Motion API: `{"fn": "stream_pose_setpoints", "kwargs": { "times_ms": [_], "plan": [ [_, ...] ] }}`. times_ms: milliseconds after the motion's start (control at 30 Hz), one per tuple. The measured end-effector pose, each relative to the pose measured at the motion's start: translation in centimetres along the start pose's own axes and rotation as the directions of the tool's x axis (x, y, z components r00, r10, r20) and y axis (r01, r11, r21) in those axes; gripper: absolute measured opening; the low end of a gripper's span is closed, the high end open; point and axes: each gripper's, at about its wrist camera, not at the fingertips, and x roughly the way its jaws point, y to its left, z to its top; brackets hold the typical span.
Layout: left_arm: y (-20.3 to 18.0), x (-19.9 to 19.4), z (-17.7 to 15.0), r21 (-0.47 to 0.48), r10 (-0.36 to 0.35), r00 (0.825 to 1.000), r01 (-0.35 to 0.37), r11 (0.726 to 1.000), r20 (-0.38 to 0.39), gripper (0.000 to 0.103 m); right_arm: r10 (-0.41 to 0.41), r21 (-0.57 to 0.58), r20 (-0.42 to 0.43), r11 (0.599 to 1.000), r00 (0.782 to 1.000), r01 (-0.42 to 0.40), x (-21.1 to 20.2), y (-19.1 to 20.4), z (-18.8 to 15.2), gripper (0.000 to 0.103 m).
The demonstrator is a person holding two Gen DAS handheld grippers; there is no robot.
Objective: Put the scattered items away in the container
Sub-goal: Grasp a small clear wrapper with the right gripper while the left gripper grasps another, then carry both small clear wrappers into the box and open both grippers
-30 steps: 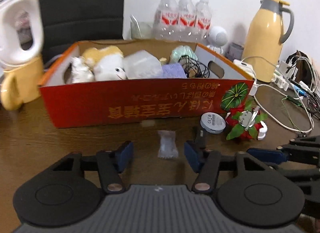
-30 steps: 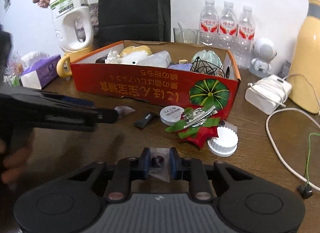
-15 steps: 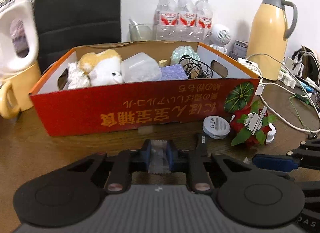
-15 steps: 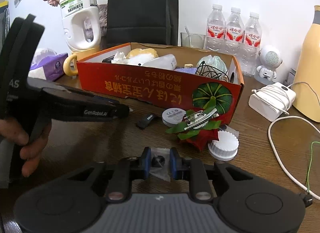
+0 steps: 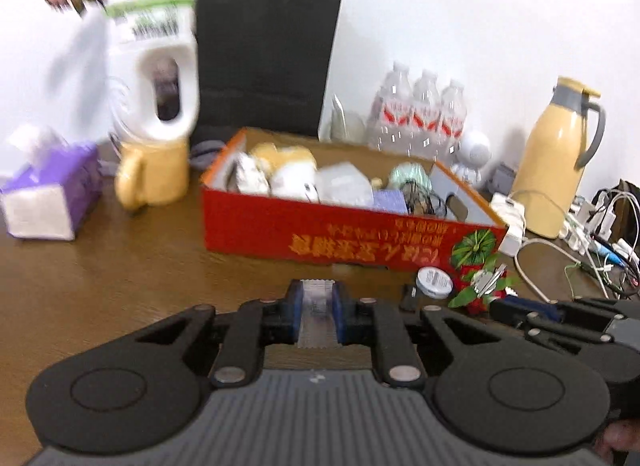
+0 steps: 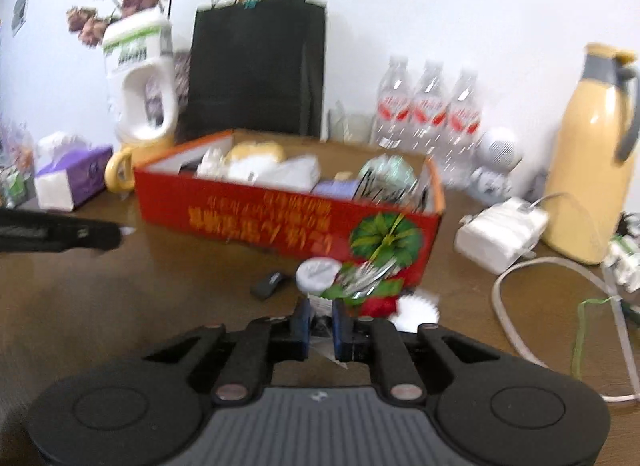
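Observation:
The red cardboard box (image 5: 280,225) (image 6: 248,217) stands on the brown table and holds plush toys, a plastic tub, a cloth and cables. My left gripper (image 5: 317,306) is shut on a small clear sachet (image 5: 317,318) and is lifted above the table, in front of the box. My right gripper (image 6: 320,326) is shut on a small clear plastic bag (image 6: 320,332) with a dark bit inside, also lifted. On the table by the box's right corner lie a round white tin (image 6: 318,272), a black stick (image 6: 269,284), a red-and-green flower clip (image 6: 372,290) and a white ridged cap (image 6: 416,310).
Behind the box stand a black paper bag (image 5: 268,57), three water bottles (image 5: 420,113), a white jug in a yellow mug (image 5: 156,169) and a yellow thermos (image 5: 556,157). A tissue box (image 5: 44,201) is at left. A charger (image 6: 500,234) and cables lie at right.
Both grippers have risen and pulled back from the table, each carrying its packet. The left gripper closed on the sachet a second ago. The views are motion-blurred.

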Motion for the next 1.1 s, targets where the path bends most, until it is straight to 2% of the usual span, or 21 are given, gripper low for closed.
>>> {"fn": "stream_pose_setpoints", "kwargs": {
  "times_ms": [67, 200, 333, 467, 600, 867, 1033, 1100],
  "plan": [
    [-0.1, -2.1, -0.3, 0.027, 0.019, 0.999, -0.020, 0.999, 0.043, 0.016, -0.008, 0.024, 0.046, 1.000, 0.999, 0.007, -2.0, 0.3, 0.1, 0.010],
    [-0.6, -5.5, -2.0, 0.058, 0.046, 0.995, -0.051, 0.997, 0.083, 0.016, 0.031, 0.094, 0.101, 0.995, 0.994, -0.041, -6.0, 1.8, -1.2, 0.010],
    [-1.4, -8.7, -4.5, 0.093, 0.043, 0.992, -0.054, 0.994, 0.115, 0.016, 0.066, 0.068, 0.152, 0.995, 0.986, -0.077, -9.5, 4.0, -2.7, 0.010],
    [-2.3, -11.5, -7.3, 0.120, 0.017, 0.994, -0.030, 0.992, 0.107, 0.016, 0.090, 0.092, 0.183, 0.990, 0.979, -0.108, -12.5, 5.5, -3.4, 0.010],
    [-2.7, -13.4, -9.0, 0.140, 0.025, 0.993, -0.042, 0.989, 0.117, 0.016, 0.117, 0.044, 0.202, 0.991, 0.972, -0.129, -14.8, 7.2, -4.5, 0.010],
    [-2.3, -15.7, -8.9, 0.145, 0.028, 0.987, -0.052, 0.988, 0.160, 0.016, 0.151, 0.035, 0.163, 0.987, 0.975, -0.159, -16.7, 8.8, -6.6, 0.010],
    [-1.9, -14.0, -7.4, 0.140, 0.008, 0.988, -0.030, 0.990, 0.156, 0.016, 0.142, 0.034, 0.180, 0.988, 0.973, -0.151, -15.5, 7.9, -5.1, 0.010],
    [-1.6, -12.4, -5.5, 0.124, -0.021, 0.989, 0.002, 0.992, 0.147, 0.016, 0.140, 0.037, 0.191, 0.988, 0.971, -0.150, -14.4, 7.0, -3.7, 0.010]
  ]
}}
